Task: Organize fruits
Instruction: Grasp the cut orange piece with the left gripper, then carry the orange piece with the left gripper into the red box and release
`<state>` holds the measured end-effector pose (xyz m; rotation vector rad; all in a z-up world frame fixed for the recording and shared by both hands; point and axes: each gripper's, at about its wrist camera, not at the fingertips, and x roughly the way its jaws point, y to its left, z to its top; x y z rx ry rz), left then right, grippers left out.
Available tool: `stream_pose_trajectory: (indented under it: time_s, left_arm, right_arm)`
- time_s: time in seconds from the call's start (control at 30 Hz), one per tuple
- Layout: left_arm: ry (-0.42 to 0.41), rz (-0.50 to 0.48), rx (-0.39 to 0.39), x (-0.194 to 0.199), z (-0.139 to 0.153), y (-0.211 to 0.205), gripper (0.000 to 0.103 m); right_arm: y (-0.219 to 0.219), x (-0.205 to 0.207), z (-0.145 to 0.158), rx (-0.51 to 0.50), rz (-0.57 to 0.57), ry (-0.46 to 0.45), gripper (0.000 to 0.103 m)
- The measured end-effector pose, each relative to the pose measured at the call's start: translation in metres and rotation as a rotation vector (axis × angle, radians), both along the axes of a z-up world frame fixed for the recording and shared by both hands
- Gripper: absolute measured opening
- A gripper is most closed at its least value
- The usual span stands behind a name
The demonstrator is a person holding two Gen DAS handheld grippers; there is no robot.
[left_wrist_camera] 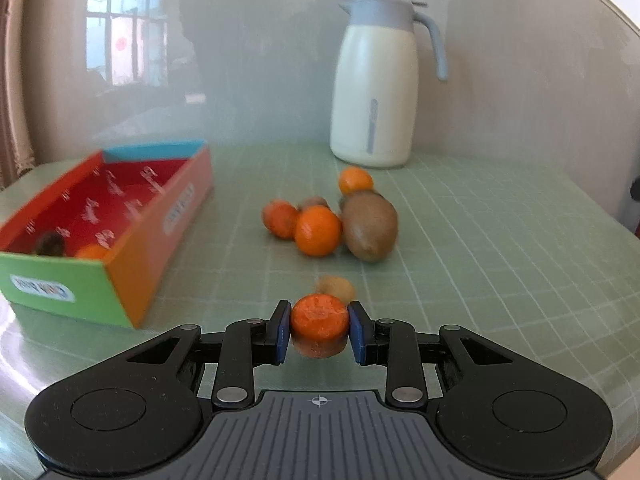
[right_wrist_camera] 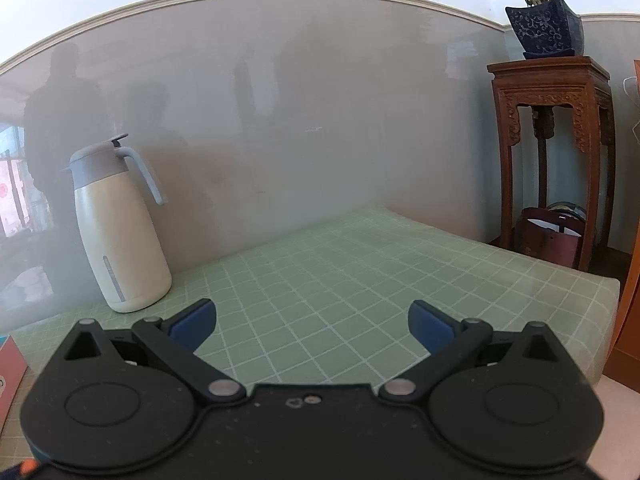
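A green gridded counter (left_wrist_camera: 480,240) runs to a grey wall. The left hand-held gripper (left_wrist_camera: 319,332) pinches a small orange fruit (left_wrist_camera: 319,326), squashed side up. The colourful box (left_wrist_camera: 120,240) lies at frame left, long axis running away from the camera. The right hand-held gripper (right_wrist_camera: 312,322) gapes wide, empty, farther from it.

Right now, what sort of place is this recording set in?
Probably a room in a home: a table under a green checked cover, a thermos jug by the wall, and a carved wooden stand carrying a potted plant.
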<state>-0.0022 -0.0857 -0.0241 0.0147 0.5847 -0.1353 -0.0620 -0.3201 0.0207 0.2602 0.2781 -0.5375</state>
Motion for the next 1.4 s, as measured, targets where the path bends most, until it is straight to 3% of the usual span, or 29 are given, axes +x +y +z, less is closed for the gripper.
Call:
stream_pose_trajectory:
  time_s: [0.23, 0.5, 0.67, 0.87, 1.27, 1.3, 1.4]
  left_arm:
    - [-0.080, 0.075, 0.019, 0.002, 0.024, 0.036, 0.031]
    - [-0.120, 0.229, 0.046, 0.025, 0.041, 0.099, 0.031]
    - [-0.107, 0.323, 0.056, 0.041, 0.038, 0.136, 0.031]
    - [-0.037, 0.382, 0.032, 0.060, 0.024, 0.165, 0.031]
    - [0.002, 0.402, 0.030, 0.069, 0.017, 0.166, 0.031]
    - [0.004, 0.404, 0.029, 0.069, 0.017, 0.167, 0.033]
    - [-0.002, 0.409, 0.008, 0.068, 0.019, 0.169, 0.050]
  right_arm:
    - [0.022, 0.011, 0.002, -0.015, 0.053, 0.005, 0.103]
    - [0.052, 0.023, 0.004, -0.029, 0.120, 0.014, 0.103]
    - [0.070, 0.031, 0.005, -0.043, 0.160, 0.023, 0.103]
    - [0.087, 0.040, 0.004, -0.056, 0.198, 0.036, 0.103]
    - [0.096, 0.046, 0.004, -0.074, 0.219, 0.050, 0.103]
    - [0.095, 0.046, 0.004, -0.070, 0.216, 0.050, 0.103]
    - [0.093, 0.047, 0.004, -0.064, 0.209, 0.050, 0.103]
